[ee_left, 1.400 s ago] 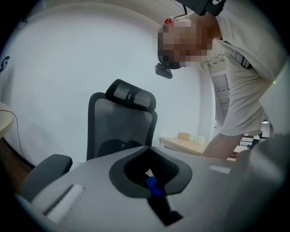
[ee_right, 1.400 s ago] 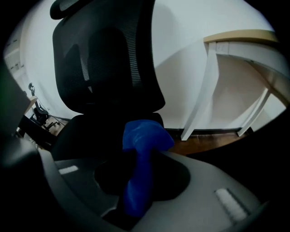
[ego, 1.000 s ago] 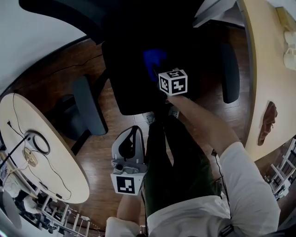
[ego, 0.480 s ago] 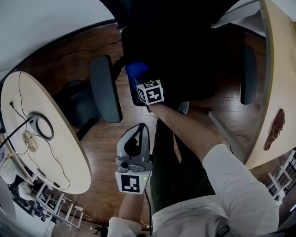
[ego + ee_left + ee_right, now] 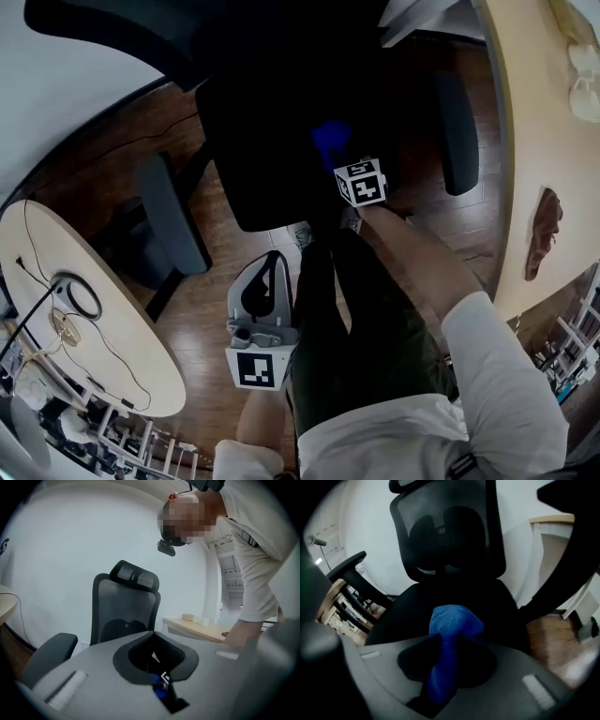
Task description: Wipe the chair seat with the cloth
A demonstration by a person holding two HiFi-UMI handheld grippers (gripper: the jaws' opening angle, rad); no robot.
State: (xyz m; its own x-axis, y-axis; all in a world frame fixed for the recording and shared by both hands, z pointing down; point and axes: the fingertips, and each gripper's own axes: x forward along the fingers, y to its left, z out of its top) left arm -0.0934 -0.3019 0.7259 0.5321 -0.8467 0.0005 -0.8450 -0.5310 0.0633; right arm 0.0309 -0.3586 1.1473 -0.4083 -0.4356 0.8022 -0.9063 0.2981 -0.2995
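The black chair seat (image 5: 262,131) lies below me in the head view. A blue cloth (image 5: 330,141) rests on its right-middle part, with my right gripper (image 5: 339,161) shut on it. In the right gripper view the cloth (image 5: 452,620) bunches out between the jaws of that gripper (image 5: 447,665) and presses on the seat (image 5: 403,611) in front of the mesh backrest (image 5: 445,531). My left gripper (image 5: 272,262) hangs shut and empty over the wood floor, near the seat's front edge. The left gripper view looks past the left gripper (image 5: 161,686) at the backrest (image 5: 124,611).
Two padded armrests (image 5: 173,211) (image 5: 455,131) flank the seat. A long wooden table (image 5: 544,141) runs along the right, and a round table (image 5: 103,319) with cables stands at the lower left. The person's dark-trousered legs (image 5: 356,319) stand just before the seat.
The right gripper has dragged the cloth from the seat's left front edge, beside the armrest, back across to the right-middle of the seat. The left gripper has kept its place.
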